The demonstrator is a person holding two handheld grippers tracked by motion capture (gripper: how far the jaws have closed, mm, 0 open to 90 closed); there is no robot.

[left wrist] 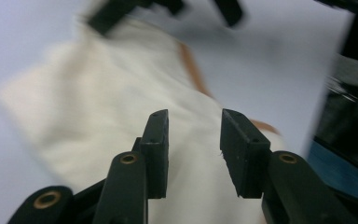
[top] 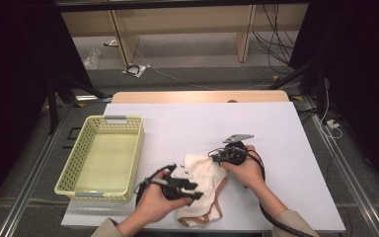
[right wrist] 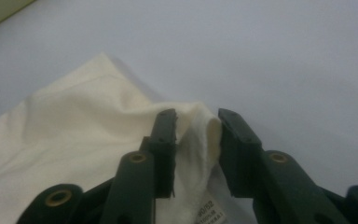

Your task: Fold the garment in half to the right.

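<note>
Loosely, the right gripper (right wrist: 196, 122) brackets a soft cream cloth (right wrist: 74, 135) fold; left gripper (left wrist: 195, 122) gapes released.

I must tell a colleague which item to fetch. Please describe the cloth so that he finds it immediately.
On the white table, to the right of the yellow-green basket, near the front edge, lies the cloth between the two grippers. It is cream fabric with tan-brown trim, the one soft thing there.
</note>
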